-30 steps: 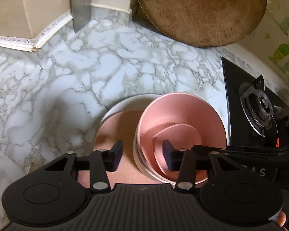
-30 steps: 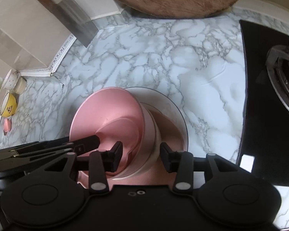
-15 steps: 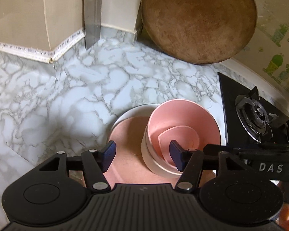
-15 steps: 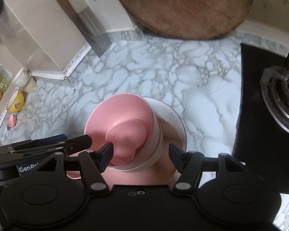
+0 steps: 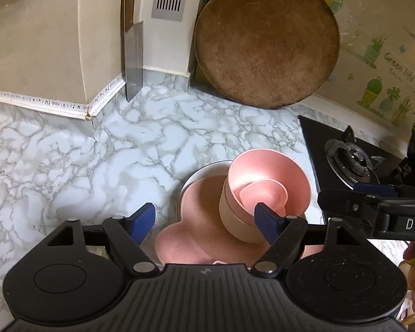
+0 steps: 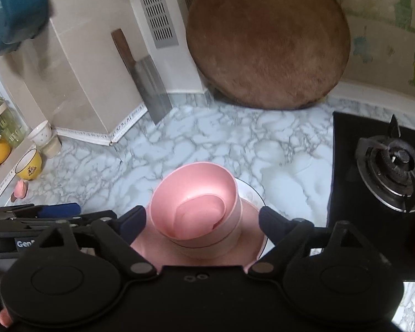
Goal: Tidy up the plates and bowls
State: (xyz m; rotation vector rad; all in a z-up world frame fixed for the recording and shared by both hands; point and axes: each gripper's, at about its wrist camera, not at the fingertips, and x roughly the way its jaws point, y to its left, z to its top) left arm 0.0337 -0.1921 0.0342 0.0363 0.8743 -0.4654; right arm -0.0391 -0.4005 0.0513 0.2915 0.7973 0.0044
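A stack of pink bowls (image 5: 265, 191) stands on a pink plate (image 5: 191, 238), which lies on a white plate (image 5: 199, 171) on the marble counter. The stack also shows in the right wrist view (image 6: 199, 207), with the pink plate (image 6: 251, 229) and the white plate's rim (image 6: 251, 193). My left gripper (image 5: 204, 222) is open and empty, raised above and in front of the plates. My right gripper (image 6: 202, 221) is open and empty, its fingers wide on either side of the bowls, above them.
A round wooden board (image 5: 265, 41) and a cleaver (image 5: 132, 55) lean on the back wall. A black gas hob (image 6: 387, 171) lies to the right. Yellow cups (image 6: 29, 163) and a jug stand at the far left.
Both grippers have opened wider and pulled up and back from the bowl stack. The bowls stay on the plates.
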